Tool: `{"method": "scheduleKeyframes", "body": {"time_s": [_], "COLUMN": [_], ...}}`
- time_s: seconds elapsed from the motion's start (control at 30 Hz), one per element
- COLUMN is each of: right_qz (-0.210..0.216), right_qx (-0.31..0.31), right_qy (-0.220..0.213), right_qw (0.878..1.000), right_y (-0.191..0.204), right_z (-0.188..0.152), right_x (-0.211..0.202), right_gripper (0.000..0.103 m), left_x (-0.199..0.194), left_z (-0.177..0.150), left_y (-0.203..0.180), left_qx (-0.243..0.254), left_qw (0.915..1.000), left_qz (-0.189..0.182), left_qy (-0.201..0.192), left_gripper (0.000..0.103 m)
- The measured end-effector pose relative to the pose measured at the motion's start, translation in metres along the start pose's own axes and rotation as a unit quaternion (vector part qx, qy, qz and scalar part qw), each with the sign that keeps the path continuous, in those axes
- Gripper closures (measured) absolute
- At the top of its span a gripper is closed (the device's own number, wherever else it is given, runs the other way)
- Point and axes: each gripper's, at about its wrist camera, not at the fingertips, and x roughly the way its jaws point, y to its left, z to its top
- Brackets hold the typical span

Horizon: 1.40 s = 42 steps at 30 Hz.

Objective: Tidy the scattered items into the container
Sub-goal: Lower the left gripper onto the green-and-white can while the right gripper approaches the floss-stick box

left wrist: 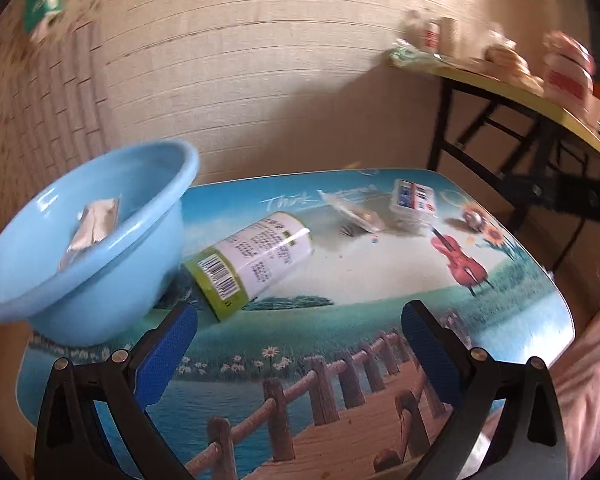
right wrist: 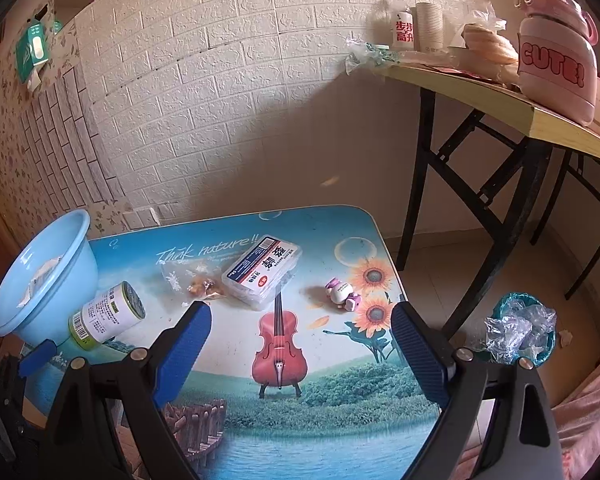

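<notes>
While both grippers, left gripper (left wrist: 299,318) and right gripper (right wrist: 301,322), stand wide apart and empty, the white, green-banded canister (right wrist: 107,317) lies on its side against the blue basin (right wrist: 18,300) at the table's (right wrist: 332,412) left edge.

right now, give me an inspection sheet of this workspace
surface: printed table, low, beside the brick wall
job's things: blue basin holds a foil packet; canister lies against it; plastic box, snack bag and toy figure lie loose
clutter: side table with pink jug, cups, bottle
grippers: left gripper and right gripper open, holding nothing
cables: nothing seen
surroundings: lined bin on the floor
</notes>
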Motion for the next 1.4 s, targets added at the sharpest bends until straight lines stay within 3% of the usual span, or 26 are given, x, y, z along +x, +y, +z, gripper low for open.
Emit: {"method": "scheduleKeyframes", "body": {"time_s": [0.23,0.4,0.6,0.8,1.07,1.4], "right_qz": [0.009,0.019,0.031,0.074,0.132,0.174], "right_qx": [-0.02,-0.049,-0.114,-0.234,-0.295,-0.37], "right_qy": [0.007,-0.003,-0.003,0.01,0.024,0.079], "right_qw": [1.0,0.999,0.993,0.969,0.946,0.909], "right_y": [0.006,0.009,0.01,0.008,0.011,0.026], "right_z": [0.003,0.015,0.025,0.029,0.032,0.031], "right_x": [0.015,0.019,0.034,0.05,0.07,0.114], "right_gripper": [0.01,0.01,0.01,0.01,0.01,0.01], "left_x": [0.019,0.029,0.044,0.059,0.066,0.08], "left_z": [0.005,0.014,0.026,0.031,0.043,0.048], "left_y": [0.0,0.004,0.008,0.012,0.013,0.008], "left_qx": [-0.061,-0.132,-0.172,-0.2,-0.22,-0.224], "left_qw": [0.9974,0.9878,0.9785,0.9714,0.9602,0.9475], "left_qz": [0.036,0.082,0.111,0.122,0.16,0.213], "left_qy": [0.01,0.011,0.025,0.042,0.064,0.082], "left_gripper": [0.0,0.0,0.0,0.0,0.0,0.0]}}
